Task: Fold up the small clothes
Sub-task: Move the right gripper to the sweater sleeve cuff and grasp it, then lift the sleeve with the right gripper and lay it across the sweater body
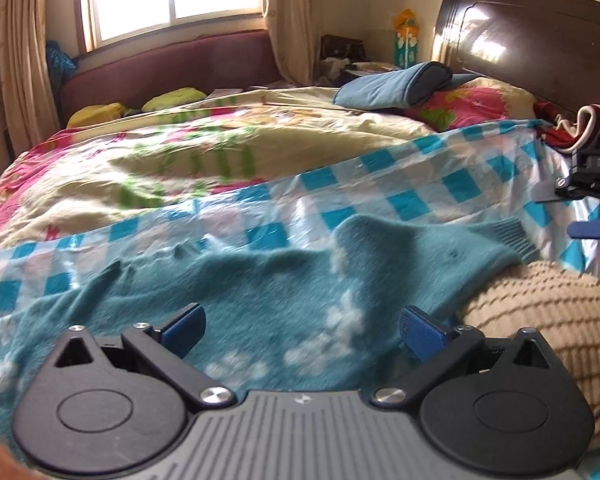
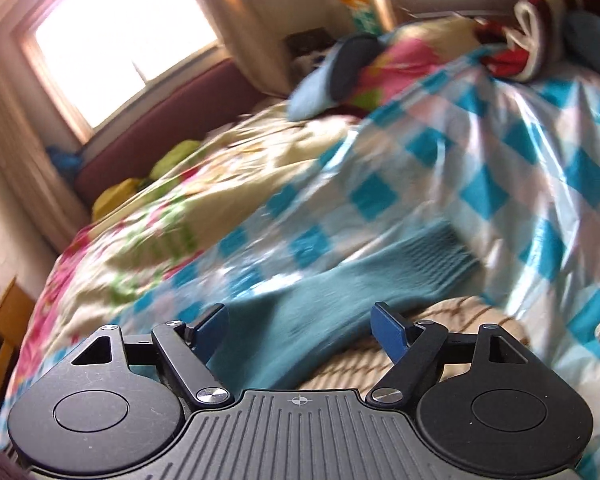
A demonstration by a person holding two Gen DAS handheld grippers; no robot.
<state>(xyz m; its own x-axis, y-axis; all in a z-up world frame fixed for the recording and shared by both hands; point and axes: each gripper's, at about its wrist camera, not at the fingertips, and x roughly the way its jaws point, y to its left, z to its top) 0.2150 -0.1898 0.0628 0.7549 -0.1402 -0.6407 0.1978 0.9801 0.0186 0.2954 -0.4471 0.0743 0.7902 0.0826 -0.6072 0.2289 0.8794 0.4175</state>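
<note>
A small teal knit sweater (image 1: 260, 292) with white spots lies spread on a blue-and-white checked plastic sheet (image 1: 380, 184) on the bed. Its ribbed hem or cuff (image 1: 508, 236) lies at the right, over a beige striped knit garment (image 1: 548, 320). My left gripper (image 1: 300, 330) is open, low over the sweater, with nothing between its blue pads. My right gripper (image 2: 300, 334) is open above the teal sweater (image 2: 340, 288) and the beige garment (image 2: 452, 312). The right gripper also shows at the right edge of the left wrist view (image 1: 596, 208).
A floral quilt (image 1: 160, 152) covers the far side of the bed. A blue pillow (image 1: 400, 84) and a dark wooden headboard (image 1: 540, 40) are at the back right. A red-and-white striped cloth (image 2: 528, 32) lies near the headboard. A maroon bench (image 1: 172, 64) stands under the window.
</note>
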